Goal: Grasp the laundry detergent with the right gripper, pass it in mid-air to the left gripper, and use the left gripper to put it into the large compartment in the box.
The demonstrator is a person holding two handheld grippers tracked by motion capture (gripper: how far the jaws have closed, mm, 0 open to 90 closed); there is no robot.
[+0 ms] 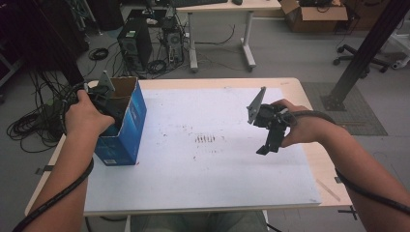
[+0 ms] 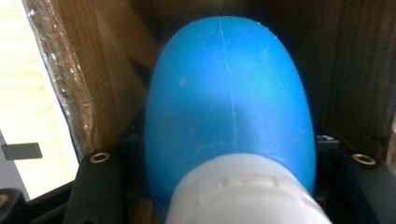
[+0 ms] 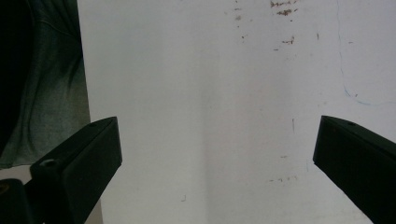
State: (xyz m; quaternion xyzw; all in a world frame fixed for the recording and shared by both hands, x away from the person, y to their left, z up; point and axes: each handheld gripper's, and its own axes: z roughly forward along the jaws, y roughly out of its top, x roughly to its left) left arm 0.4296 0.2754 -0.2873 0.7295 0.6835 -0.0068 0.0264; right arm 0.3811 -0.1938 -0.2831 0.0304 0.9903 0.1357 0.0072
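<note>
left gripper (image 1: 104,99) is down inside open blue box (image 1: 126,126), jaws clamped on blue bottle w/ white cap (image 2: 229,107); cardboard walls close on both sides. right gripper (image 1: 269,145) hangs over white tabletop (image 1: 203,169), well apart from box, jaws wide, nothing between.

No legible text anywhere: print on the blue cardboard box (image 1: 126,126) at the counter's left edge is too small and blurred to read, and the smooth blue plastic bottle with a white cap (image 2: 229,107) shows no label.
</note>
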